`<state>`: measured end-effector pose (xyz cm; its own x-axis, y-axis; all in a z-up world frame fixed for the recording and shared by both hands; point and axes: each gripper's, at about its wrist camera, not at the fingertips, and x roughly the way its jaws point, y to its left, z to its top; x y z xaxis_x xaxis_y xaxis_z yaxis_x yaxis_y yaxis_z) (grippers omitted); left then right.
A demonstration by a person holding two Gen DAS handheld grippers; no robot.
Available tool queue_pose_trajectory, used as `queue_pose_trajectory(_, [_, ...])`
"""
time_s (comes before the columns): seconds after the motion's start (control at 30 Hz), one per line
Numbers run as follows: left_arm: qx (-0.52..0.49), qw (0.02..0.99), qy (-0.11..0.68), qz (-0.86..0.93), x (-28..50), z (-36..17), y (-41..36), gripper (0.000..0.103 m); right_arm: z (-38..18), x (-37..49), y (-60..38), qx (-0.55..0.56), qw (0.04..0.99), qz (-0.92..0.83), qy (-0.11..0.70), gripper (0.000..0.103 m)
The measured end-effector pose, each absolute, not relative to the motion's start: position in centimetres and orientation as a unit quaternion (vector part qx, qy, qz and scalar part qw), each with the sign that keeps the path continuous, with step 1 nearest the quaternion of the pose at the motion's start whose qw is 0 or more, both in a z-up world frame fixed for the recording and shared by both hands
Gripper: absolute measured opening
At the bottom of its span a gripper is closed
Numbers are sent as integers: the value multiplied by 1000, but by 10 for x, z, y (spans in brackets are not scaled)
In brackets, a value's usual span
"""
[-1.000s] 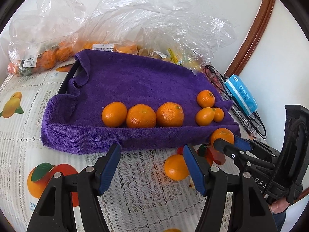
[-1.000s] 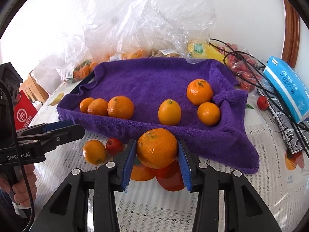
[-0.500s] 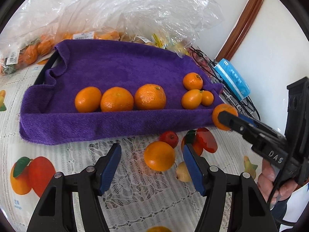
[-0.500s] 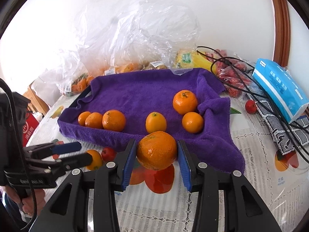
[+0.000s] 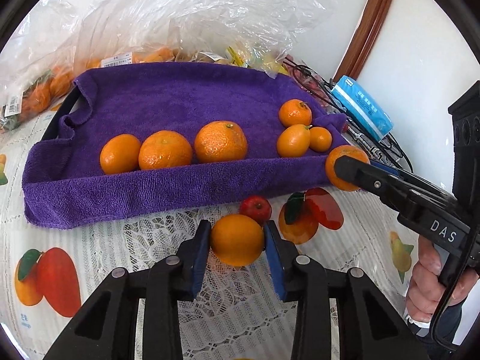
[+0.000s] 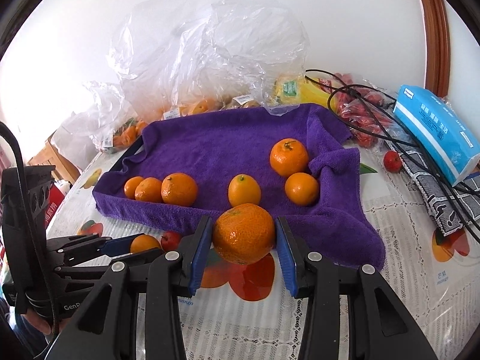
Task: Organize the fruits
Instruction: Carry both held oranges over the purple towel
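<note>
A purple towel (image 5: 180, 96) (image 6: 225, 138) covers a tray and carries several oranges, three in a row at the left and three clustered at the right. In front of it, on the lace tablecloth, my left gripper (image 5: 237, 228) (image 6: 141, 244) is closing its jaws. A smooth orange (image 5: 237, 240) (image 6: 144, 243) sits between the blue pads, which touch both its sides. A small red fruit (image 5: 255, 207) (image 6: 170, 240) lies just behind that orange. My right gripper (image 6: 243, 225) (image 5: 348, 168) is shut on a bumpy mandarin (image 6: 243, 234) (image 5: 336, 174), held above the towel's front right edge.
Clear plastic bags (image 5: 180, 24) (image 6: 210, 60) of fruit pile up behind the tray. A blue tissue pack (image 5: 361, 108) (image 6: 435, 129) and black cables (image 6: 375, 114) lie at the right. A person's hand (image 5: 429, 288) grips the right tool's handle.
My left gripper has moved forward and down onto the loose orange, and its jaws have narrowed from wide apart to touching it. The right gripper keeps its mandarin almost still.
</note>
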<state>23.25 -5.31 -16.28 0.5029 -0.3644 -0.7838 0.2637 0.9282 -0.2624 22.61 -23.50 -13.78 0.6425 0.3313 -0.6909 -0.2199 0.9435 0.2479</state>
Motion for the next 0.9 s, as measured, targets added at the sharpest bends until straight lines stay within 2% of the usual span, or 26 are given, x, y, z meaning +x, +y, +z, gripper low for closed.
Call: queue_pose_trajectory(0.9, [-108, 880, 433, -162, 223, -138, -25, 34, -136, 223, -230, 83, 911, 156, 373, 42])
